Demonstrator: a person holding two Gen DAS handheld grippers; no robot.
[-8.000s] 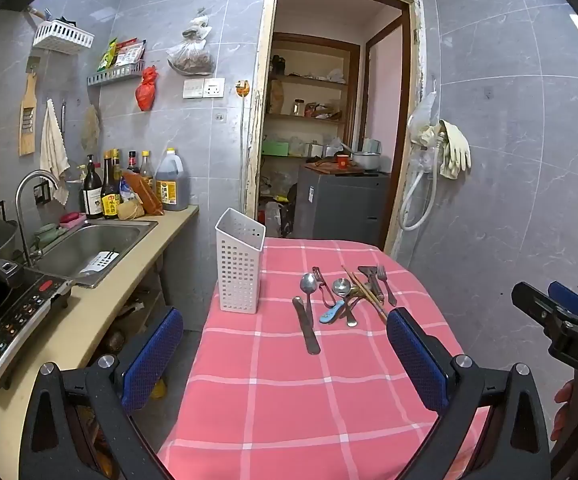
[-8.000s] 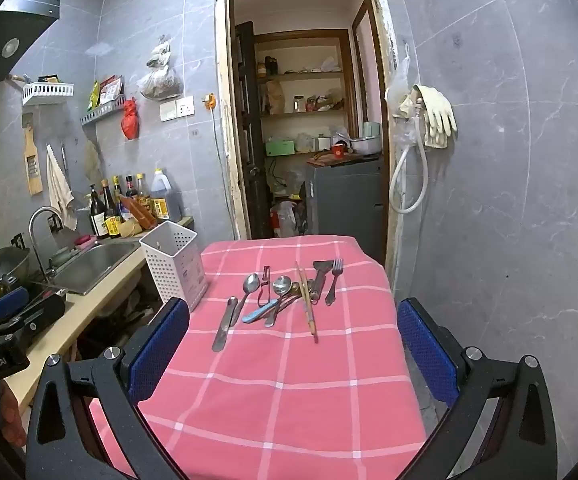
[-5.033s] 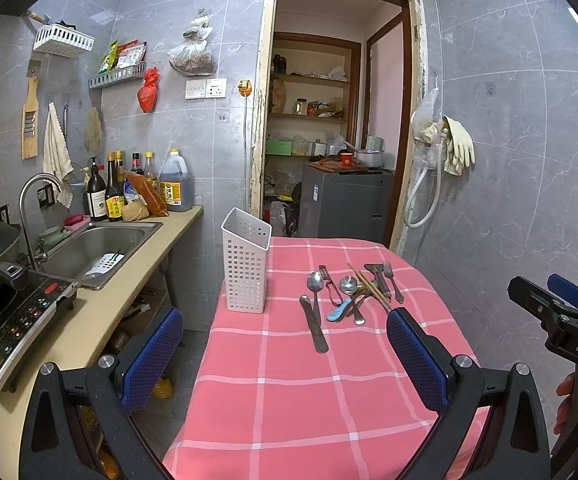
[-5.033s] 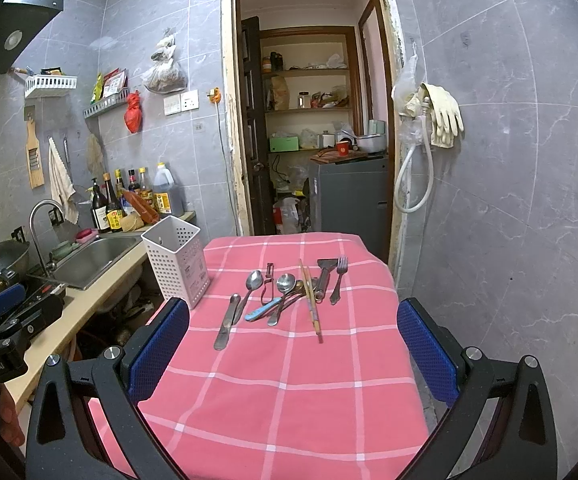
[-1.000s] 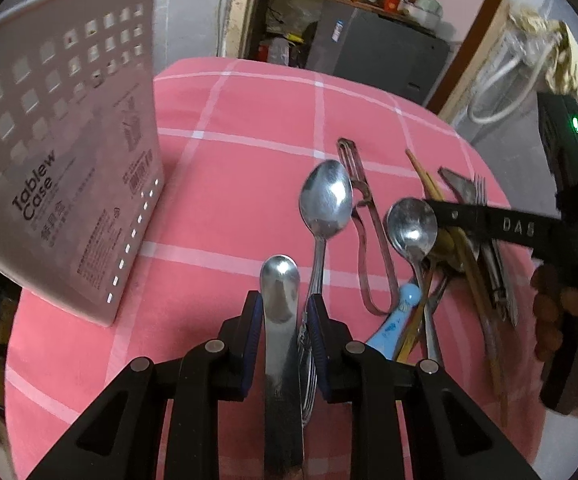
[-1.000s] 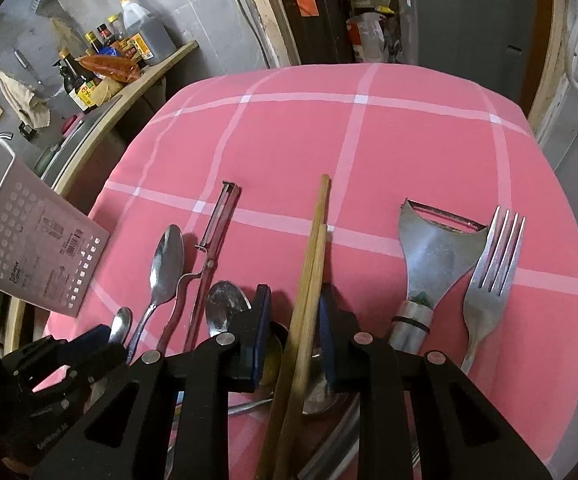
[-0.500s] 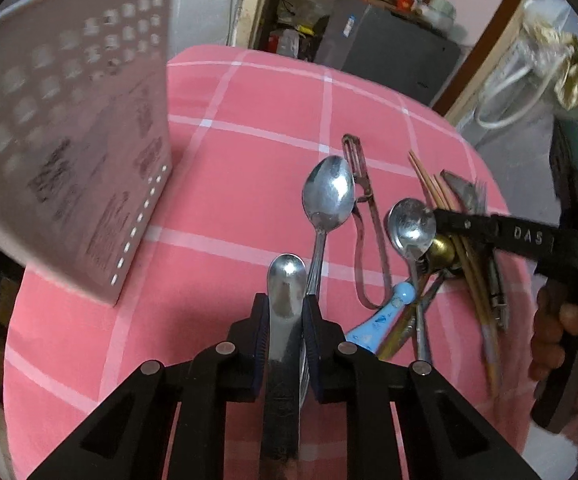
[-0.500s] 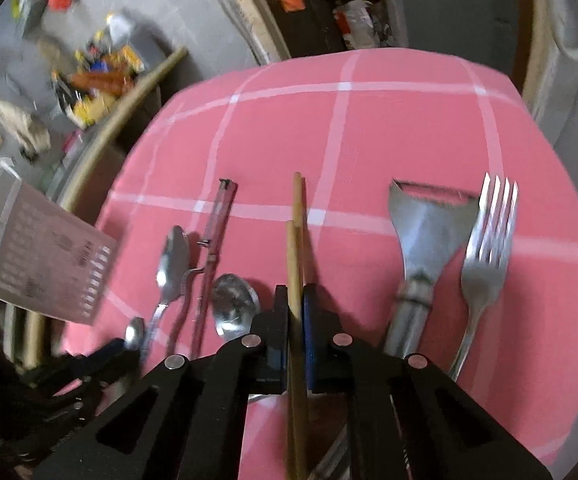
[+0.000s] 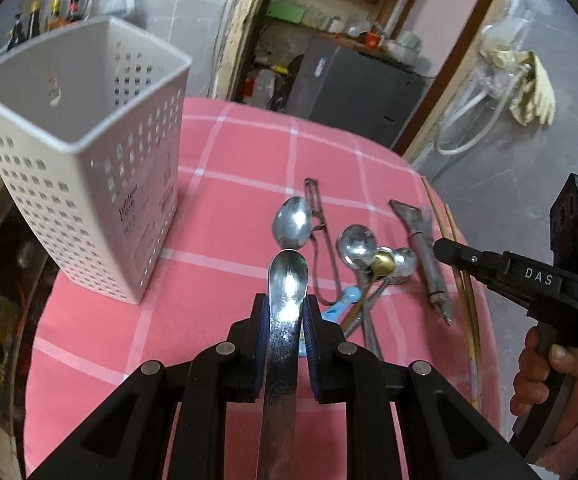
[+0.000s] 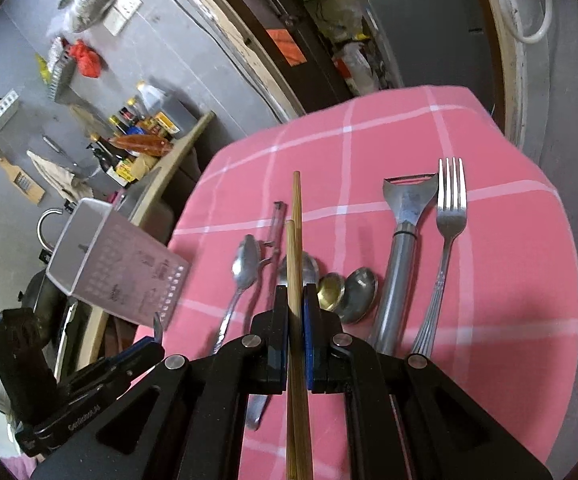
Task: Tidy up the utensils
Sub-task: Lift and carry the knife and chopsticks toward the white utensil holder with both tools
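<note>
My left gripper [image 9: 285, 312] is shut on a steel butter knife [image 9: 287, 280] and holds it above the pink checked tablecloth [image 9: 229, 160]. The white perforated utensil holder [image 9: 85, 168] stands to its left, open top showing. My right gripper [image 10: 296, 300] is shut on a pair of wooden chopsticks [image 10: 295, 216], raised over the table; it also shows in the left wrist view [image 9: 449, 252]. On the cloth lie spoons [image 9: 293, 222], a slim peeler [image 9: 317, 216], a wide steel peeler [image 10: 403, 240] and a fork [image 10: 449, 208].
The holder [image 10: 117, 268] stands at the table's left edge beside a kitchen counter with bottles [image 10: 141, 140] and a sink. A doorway with a grey cabinet [image 9: 361, 84] lies behind the table. The table's right edge drops off by a tiled wall.
Both grippers have risen from the cloth with their loads: the left with the knife, the right with the chopsticks. The holder's open top has come into the left view.
</note>
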